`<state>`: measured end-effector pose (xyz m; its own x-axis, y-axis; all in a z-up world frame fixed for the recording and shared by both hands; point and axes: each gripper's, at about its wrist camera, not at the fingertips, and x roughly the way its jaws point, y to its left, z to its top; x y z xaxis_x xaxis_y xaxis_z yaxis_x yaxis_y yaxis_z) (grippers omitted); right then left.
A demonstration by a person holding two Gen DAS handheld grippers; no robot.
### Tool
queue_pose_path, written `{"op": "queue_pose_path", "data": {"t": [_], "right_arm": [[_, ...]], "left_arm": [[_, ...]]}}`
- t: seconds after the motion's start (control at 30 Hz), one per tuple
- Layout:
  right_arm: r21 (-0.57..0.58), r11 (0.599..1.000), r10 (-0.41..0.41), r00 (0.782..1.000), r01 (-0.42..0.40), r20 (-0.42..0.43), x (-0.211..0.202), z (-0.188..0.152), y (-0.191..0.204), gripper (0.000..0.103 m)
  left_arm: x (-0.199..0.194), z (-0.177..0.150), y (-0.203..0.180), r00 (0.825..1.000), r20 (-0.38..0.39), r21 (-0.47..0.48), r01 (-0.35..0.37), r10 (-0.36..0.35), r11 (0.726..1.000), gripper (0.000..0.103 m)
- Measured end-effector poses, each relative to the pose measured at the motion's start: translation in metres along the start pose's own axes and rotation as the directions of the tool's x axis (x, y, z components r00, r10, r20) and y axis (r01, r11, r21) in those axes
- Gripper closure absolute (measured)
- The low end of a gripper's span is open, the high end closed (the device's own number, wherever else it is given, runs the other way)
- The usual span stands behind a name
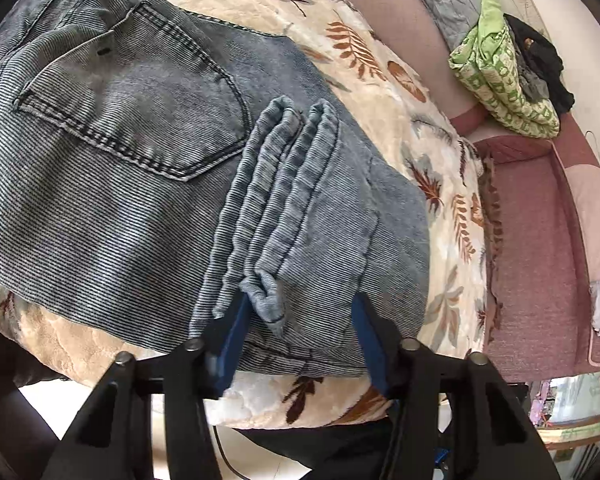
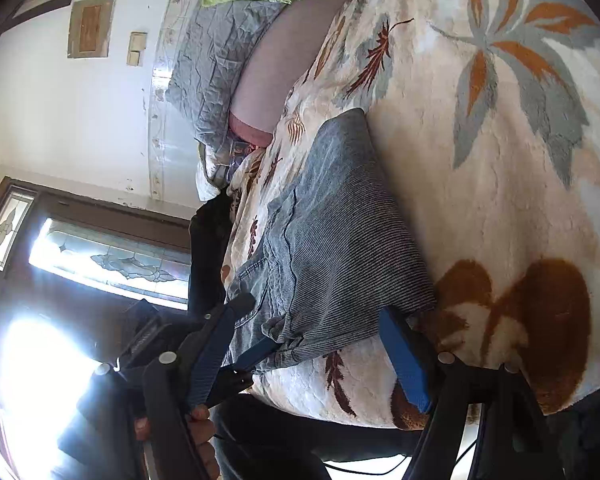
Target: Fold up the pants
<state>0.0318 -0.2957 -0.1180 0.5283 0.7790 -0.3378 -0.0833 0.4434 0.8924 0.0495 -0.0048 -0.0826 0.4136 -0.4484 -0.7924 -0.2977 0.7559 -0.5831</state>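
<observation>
Blue ribbed fingers [image 1: 230, 344] of the left gripper [image 1: 300, 316] stand spread apart over the near edge of the faded blue-grey denim pants [image 1: 112, 160], with the bunched leg hems [image 1: 268, 216] lying between and just beyond them; the fingertips sit against or just over the cloth, and nothing is clamped between them. In the left wrist view the pants lie flat on the cream plush blanket with brown and grey leaf print [image 1: 400, 92], a stitched back pocket [image 1: 140, 92] to the left, the folded hems at the middle. To the right of the blanket runs a pink quilted mattress cover [image 1: 536, 248], and at the far right a green patterned cloth bundle [image 1: 500, 80] lies with a black garment [image 1: 540, 64] against it.

In the right wrist view, a bright stained-glass window [image 2: 112, 260] fills the left side. The right gripper [image 2: 320, 340] holds its blue fingers [image 2: 404, 356] wide apart, one on each side of the near end of the folded pants [image 2: 340, 240]; nothing is pinched. The left gripper [image 2: 244, 344] also shows here, one blue finger against the denim edge. The blanket [image 2: 500, 160] spreads to the right, with a grey wrinkled pillow [image 2: 216, 72] beyond it at upper left.
</observation>
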Motion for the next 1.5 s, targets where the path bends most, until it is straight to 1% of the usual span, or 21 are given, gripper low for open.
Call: {"op": "queue_pose_path", "data": {"t": [0.03, 0.07, 0.17, 0.33, 0.47, 0.53, 0.57, 0.63, 0.67, 0.7, 0.77, 0.87, 1.0, 1.07, 1.13, 1.2, 1.3, 1.33, 1.4, 1.43, 1.5], "right_arm": [[0.003, 1.000, -0.001, 1.000, 0.001, 0.000, 0.000, 0.000, -0.001, 0.025], [0.007, 1.000, -0.003, 1.000, 0.003, -0.002, 0.001, 0.000, -0.002, 0.025], [0.023, 1.000, -0.001, 1.000, 0.001, -0.005, 0.002, 0.000, -0.007, 0.025], [0.032, 0.999, -0.008, 1.000, 0.008, -0.012, 0.003, -0.001, -0.011, 0.025], [0.030, 1.000, -0.008, 1.000, 0.008, -0.011, 0.003, -0.001, -0.011, 0.025], [0.029, 1.000, -0.008, 1.000, 0.008, -0.011, 0.003, -0.002, -0.012, 0.025], [0.029, 1.000, -0.008, 1.000, 0.009, -0.011, 0.003, -0.001, -0.012, 0.025], [0.026, 1.000, -0.014, 1.000, 0.014, -0.012, 0.004, -0.002, -0.011, 0.025], [0.023, 1.000, -0.017, 1.000, 0.018, -0.012, 0.004, -0.002, -0.010, 0.025], [0.021, 1.000, -0.019, 1.000, 0.020, -0.015, 0.003, -0.002, -0.010, 0.025], [0.018, 0.999, -0.029, 0.999, 0.029, -0.019, 0.001, -0.003, -0.009, 0.025], [0.021, 0.999, -0.045, 0.999, 0.045, -0.015, -0.006, -0.002, -0.005, 0.025], [-0.019, 1.000, -0.016, 1.000, 0.016, -0.005, -0.024, 0.002, 0.015, 0.025], [-0.033, 0.999, 0.016, 1.000, -0.016, -0.004, -0.029, 0.008, 0.029, 0.025], [-0.040, 0.998, 0.051, 0.999, -0.052, -0.016, -0.026, 0.018, 0.041, 0.025], [-0.028, 0.998, 0.055, 0.998, -0.056, -0.026, -0.014, 0.027, 0.049, 0.024], [0.031, 0.998, 0.058, 0.995, -0.056, -0.077, 0.014, 0.036, 0.039, 0.024], [0.059, 0.998, 0.040, 0.994, -0.034, -0.102, 0.025, 0.035, 0.029, 0.024], [0.123, 0.990, -0.047, 0.983, 0.070, -0.180, 0.047, 0.029, 0.002, 0.025], [0.128, 0.991, -0.023, 0.989, 0.042, -0.147, 0.045, 0.027, -0.003, 0.027], [0.129, 0.991, -0.016, 0.987, 0.036, -0.157, 0.042, 0.029, -0.001, 0.027]], "left_arm": [[-0.001, 0.000, 0.003, 1.000, 0.005, 0.009, -0.019, 0.019, 1.000, 0.075], [-0.002, 0.001, 0.004, 1.000, 0.012, 0.017, -0.028, 0.028, 0.999, 0.089], [-0.010, -0.001, 0.002, 0.999, 0.039, 0.044, -0.023, 0.022, 0.999, 0.091], [-0.032, -0.012, -0.019, 0.990, 0.138, 0.146, -0.037, 0.017, 0.989, 0.092], [-0.049, -0.025, -0.022, 0.983, 0.183, 0.162, -0.030, 0.000, 0.986, 0.092], [-0.055, -0.035, -0.021, 0.975, 0.220, 0.186, -0.062, 0.020, 0.981, 0.092], [-0.051, -0.038, -0.015, 0.975, 0.217, 0.175, -0.080, 0.041, 0.981, 0.092], [-0.026, -0.037, 0.005, 0.989, 0.124, 0.111, -0.094, 0.080, 0.989, 0.092], [-0.014, -0.038, 0.017, 0.993, 0.085, 0.073, -0.089, 0.083, 0.993, 0.093], [-0.012, -0.039, 0.022, 0.993, 0.095, 0.071, -0.073, 0.066, 0.995, 0.093], [-0.017, -0.041, 0.016, 0.991, 0.113, 0.096, -0.088, 0.077, 0.991, 0.093], [-0.016, -0.039, 0.017, 0.992, 0.102, 0.094, -0.079, 0.069, 0.992, 0.093], [-0.016, -0.039, 0.020, 0.994, 0.098, 0.103, -0.059, 0.049, 0.993, 0.093], [-0.015, -0.039, 0.021, 0.994, 0.099, 0.101, -0.053, 0.043, 0.993, 0.093], [-0.016, -0.040, 0.022, 0.994, 0.100, 0.102, -0.047, 0.037, 0.994, 0.093], [-0.017, -0.040, 0.026, 0.995, 0.096, 0.100, -0.035, 0.026, 0.994, 0.092], [-0.018, -0.040, 0.030, 0.996, 0.089, 0.093, -0.021, 0.013, 0.995, 0.092], [-0.018, -0.040, 0.030, 0.996, 0.089, 0.094, -0.020, 0.012, 0.995, 0.092], [-0.019, -0.040, 0.030, 0.997, 0.082, 0.096, -0.022, 0.014, 0.995, 0.092], [-0.020, -0.039, 0.028, 0.997, 0.077, 0.107, -0.025, 0.017, 0.994, 0.092], [-0.027, -0.037, 0.023, 0.997, 0.080, 0.109, -0.021, 0.012, 0.994, 0.091]]}}
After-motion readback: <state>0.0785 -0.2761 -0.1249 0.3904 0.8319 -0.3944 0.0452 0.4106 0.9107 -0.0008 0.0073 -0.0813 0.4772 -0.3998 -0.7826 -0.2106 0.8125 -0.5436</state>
